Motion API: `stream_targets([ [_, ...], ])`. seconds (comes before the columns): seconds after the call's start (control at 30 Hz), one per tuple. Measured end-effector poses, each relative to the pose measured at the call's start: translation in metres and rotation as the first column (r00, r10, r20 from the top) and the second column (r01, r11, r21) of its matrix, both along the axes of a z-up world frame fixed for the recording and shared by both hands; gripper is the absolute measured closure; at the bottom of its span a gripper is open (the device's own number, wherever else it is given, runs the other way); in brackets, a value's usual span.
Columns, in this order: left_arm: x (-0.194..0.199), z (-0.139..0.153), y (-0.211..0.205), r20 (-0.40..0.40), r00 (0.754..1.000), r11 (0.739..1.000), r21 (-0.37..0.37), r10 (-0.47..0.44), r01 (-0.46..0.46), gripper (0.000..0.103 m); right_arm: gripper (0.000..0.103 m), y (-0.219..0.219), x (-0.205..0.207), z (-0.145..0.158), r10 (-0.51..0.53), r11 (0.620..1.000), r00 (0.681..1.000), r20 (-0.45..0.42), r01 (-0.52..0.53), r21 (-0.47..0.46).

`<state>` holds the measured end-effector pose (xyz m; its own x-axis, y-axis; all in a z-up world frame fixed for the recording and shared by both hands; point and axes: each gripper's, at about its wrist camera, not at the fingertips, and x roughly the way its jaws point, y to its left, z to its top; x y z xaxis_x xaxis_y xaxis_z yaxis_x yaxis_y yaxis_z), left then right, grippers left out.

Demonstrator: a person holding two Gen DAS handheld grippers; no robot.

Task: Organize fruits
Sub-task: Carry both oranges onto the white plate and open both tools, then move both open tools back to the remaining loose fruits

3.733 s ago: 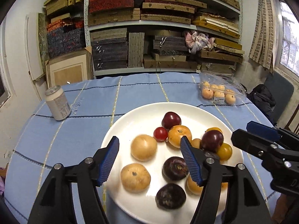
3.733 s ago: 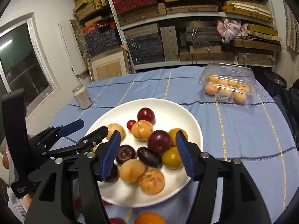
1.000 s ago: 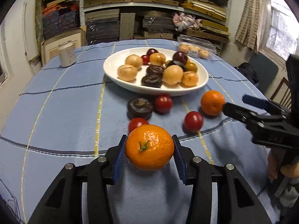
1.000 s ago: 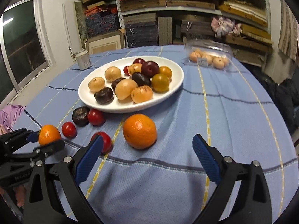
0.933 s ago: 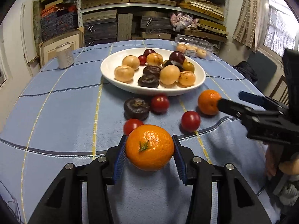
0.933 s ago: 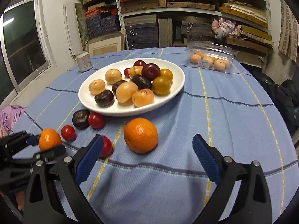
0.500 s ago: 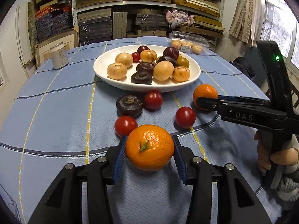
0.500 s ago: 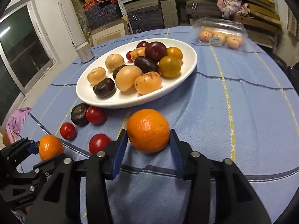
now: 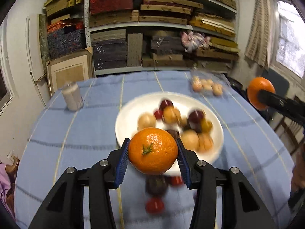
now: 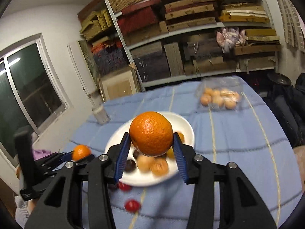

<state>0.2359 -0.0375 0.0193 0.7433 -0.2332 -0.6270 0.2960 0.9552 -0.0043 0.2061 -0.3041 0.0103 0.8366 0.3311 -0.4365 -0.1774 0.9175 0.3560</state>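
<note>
My left gripper (image 9: 152, 153) is shut on an orange with a green stem (image 9: 153, 150), held in the air above the near rim of the white plate (image 9: 126, 122). My right gripper (image 10: 151, 146) is shut on a second orange (image 10: 151, 133), also lifted over the plate (image 10: 187, 128). That second orange (image 9: 260, 92) shows at the far right of the left wrist view. The plate holds several blurred plums, tan fruits and small oranges. A dark plum (image 9: 156, 186) and red tomatoes (image 9: 154, 206) lie on the blue cloth before the plate.
A clear box of small tan fruits (image 9: 206, 86) sits at the table's far right. A drink can (image 9: 73, 98) stands at the far left. Shelves stacked with boxes (image 9: 160, 28) fill the wall behind. A window (image 10: 28, 87) is at the left.
The right gripper closed on the orange by the plate and lifted it. Both grippers rose with their oranges and moved in over the plate; the view is blurred with motion.
</note>
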Motion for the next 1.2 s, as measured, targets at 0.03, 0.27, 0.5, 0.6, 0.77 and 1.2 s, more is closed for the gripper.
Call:
stream_targets([
  [0.03,0.008,0.000,-0.002,-0.002,1.000,1.000,0.002,0.010,-0.010,0.055,0.059,0.004,0.008,-0.001,0.006,1.000,1.000,-0.004,-0.006,0.005],
  [0.27,0.062,-0.014,-0.009,-0.021,0.999,0.999,0.009,0.046,-0.046,0.055,0.059,0.063,0.071,-0.055,0.084,0.990,0.988,-0.131,-0.098,-0.101],
  [0.5,0.079,-0.037,0.002,-0.076,0.996,0.997,-0.053,0.043,-0.048,0.049,0.057,0.080,0.083,-0.079,0.089,0.978,0.986,-0.140,-0.114,-0.177],
  [0.6,0.076,-0.036,0.009,-0.075,0.996,0.996,-0.071,0.049,-0.054,0.044,0.049,0.078,0.080,-0.073,0.084,0.978,0.990,-0.116,-0.104,-0.179],
  [0.77,0.059,-0.027,0.019,-0.056,0.996,0.994,-0.083,0.064,-0.069,0.039,0.046,0.068,0.065,-0.058,0.064,0.984,0.996,-0.069,-0.074,-0.159],
  [1.2,-0.047,-0.047,0.041,-0.036,0.997,0.997,-0.035,0.069,-0.070,0.019,0.023,0.022,-0.031,-0.068,-0.024,0.995,0.999,-0.033,0.020,-0.095],
])
